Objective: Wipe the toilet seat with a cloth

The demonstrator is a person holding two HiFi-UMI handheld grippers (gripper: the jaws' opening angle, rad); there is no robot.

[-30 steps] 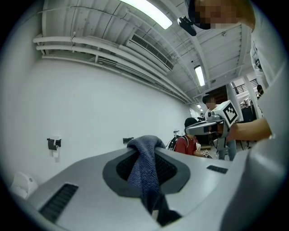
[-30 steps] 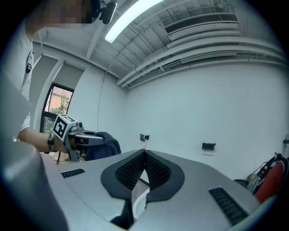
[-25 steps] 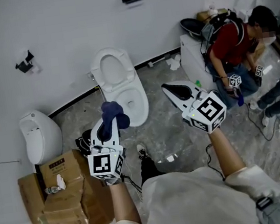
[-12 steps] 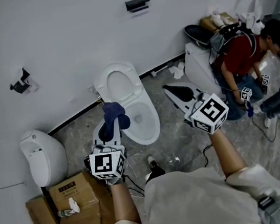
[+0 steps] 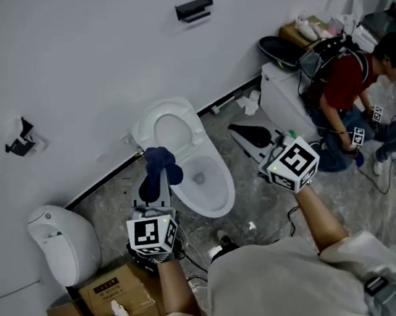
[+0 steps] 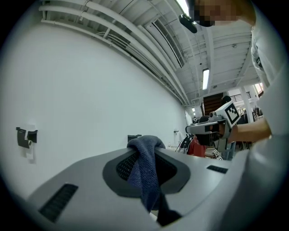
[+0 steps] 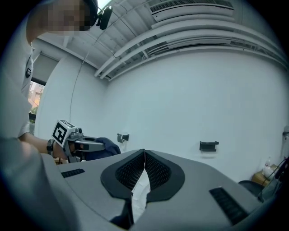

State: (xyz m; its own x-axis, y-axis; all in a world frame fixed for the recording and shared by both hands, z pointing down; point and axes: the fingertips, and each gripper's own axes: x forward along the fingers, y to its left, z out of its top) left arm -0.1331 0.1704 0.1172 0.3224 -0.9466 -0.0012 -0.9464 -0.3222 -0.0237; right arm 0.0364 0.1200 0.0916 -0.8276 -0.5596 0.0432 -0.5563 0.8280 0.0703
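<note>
A white toilet [image 5: 213, 188] stands against the wall with its seat [image 5: 171, 130] raised. My left gripper [image 5: 157, 168] is shut on a dark blue cloth [image 5: 160, 160], which bunches over the jaw tips above the bowl's left rim. In the left gripper view the cloth [image 6: 145, 173] hangs down between the closed jaws of the left gripper [image 6: 143, 143]. My right gripper [image 5: 238, 129] is held to the right of the bowl, shut and empty. In the right gripper view the jaws of the right gripper [image 7: 144, 153] meet, and the left gripper [image 7: 86, 144] shows at the left.
A white wall fixture [image 5: 62, 238] and cardboard boxes [image 5: 120, 303] are at the lower left. A second toilet [image 5: 284, 97], bags and a crouching person in red [image 5: 345, 85] fill the right. Black brackets [image 5: 194, 8] hang on the wall. Cables lie on the floor.
Both grippers have moved toward the toilet, which now lies closer beneath them. The cloth now overlaps the bowl's left rim. The boxes have slid lower in view.
</note>
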